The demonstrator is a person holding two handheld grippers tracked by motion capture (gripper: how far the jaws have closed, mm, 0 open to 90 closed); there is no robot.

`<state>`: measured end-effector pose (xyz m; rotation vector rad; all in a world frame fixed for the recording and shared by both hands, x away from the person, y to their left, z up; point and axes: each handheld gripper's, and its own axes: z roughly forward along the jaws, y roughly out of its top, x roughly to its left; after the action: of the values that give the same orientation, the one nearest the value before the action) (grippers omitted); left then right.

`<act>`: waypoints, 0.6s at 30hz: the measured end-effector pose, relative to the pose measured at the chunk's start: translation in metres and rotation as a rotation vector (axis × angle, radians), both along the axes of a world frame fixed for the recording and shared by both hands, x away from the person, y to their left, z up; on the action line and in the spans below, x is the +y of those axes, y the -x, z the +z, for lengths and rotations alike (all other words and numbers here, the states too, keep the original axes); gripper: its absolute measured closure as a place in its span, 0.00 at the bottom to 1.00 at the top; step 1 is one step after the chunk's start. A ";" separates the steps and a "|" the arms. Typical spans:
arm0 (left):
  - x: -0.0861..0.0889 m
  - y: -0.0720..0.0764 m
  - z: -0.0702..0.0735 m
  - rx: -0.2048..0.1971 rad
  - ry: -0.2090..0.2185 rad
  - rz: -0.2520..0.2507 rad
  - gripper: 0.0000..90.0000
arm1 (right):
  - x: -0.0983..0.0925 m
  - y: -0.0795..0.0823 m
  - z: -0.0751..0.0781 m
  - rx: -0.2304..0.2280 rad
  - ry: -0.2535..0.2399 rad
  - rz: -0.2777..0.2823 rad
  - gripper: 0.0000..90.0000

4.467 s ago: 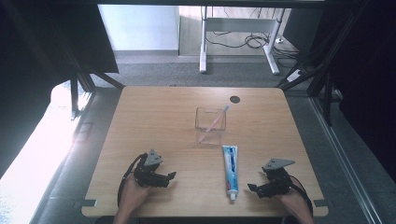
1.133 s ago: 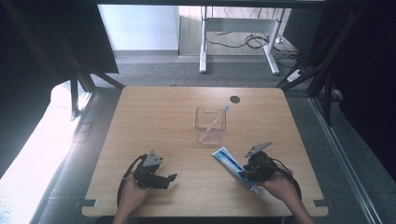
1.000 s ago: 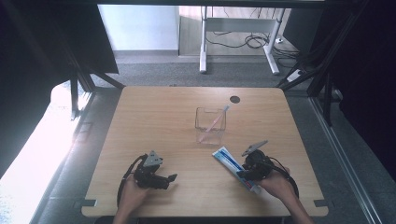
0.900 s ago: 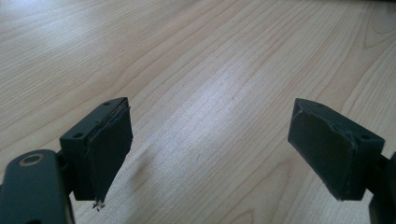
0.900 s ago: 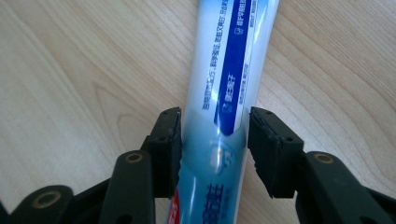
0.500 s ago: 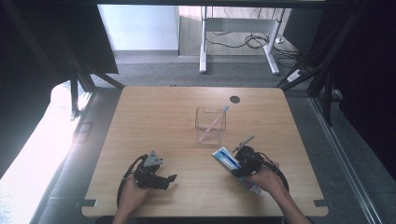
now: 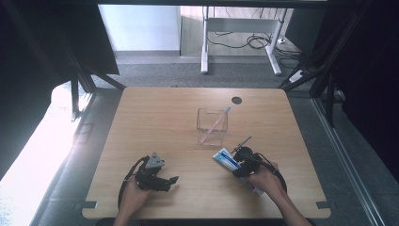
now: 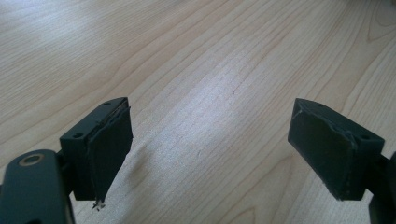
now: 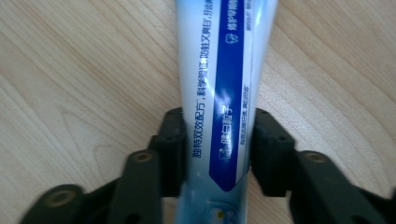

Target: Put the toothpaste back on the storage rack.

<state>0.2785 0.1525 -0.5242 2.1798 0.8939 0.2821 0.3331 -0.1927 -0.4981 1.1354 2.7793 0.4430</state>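
**Toothpaste tube caught between the right jaws, near right of the table**

On the wooden table, the largest thing beside the work is a clear square holder standing upright around the middle, with a slim toothbrush leaning inside it. Near and right of that holder lies the toothpaste tube, flat on the wood, its far end pointing towards the holder but apart from it.

At the near left, the left gripper rests low over bare wood; its jaws stand wide apart with nothing between them, as the left gripper view confirms.

At the near right, the right gripper straddles the tube across its width. Its jaws have just been closing, and in the right gripper view the pads sit flush against both edges of the tube, so they appear to grip it.

The tube looks light, soft and glossy: a hard squeeze would likely buckle it, and the smooth skin may slip. The flat body, edge to edge, seems the sound place to hold; a grip nearer the stiffer cap shoulder would probably twist less when lifted.
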 end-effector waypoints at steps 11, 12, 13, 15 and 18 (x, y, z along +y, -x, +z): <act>0.001 0.000 0.001 -0.006 0.000 0.003 0.16 | -0.005 0.004 0.005 0.010 -0.038 0.024 0.81; 0.001 0.000 0.001 -0.007 0.000 0.003 0.16 | -0.005 0.005 0.005 0.009 -0.039 0.027 0.81; 0.001 0.000 0.001 -0.007 0.000 0.003 0.16 | -0.006 0.006 0.005 0.003 -0.042 0.030 0.81; 0.001 0.000 0.001 -0.006 0.000 0.003 0.16 | -0.006 0.007 0.007 0.000 -0.049 0.033 0.81; 0.001 -0.001 0.000 -0.002 0.009 0.000 0.16 | -0.007 0.010 0.012 -0.013 -0.066 0.038 0.81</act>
<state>0.2790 0.1533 -0.5240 2.1702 0.8927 0.2799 0.3227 -0.2001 -0.4861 1.0904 2.7985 0.5484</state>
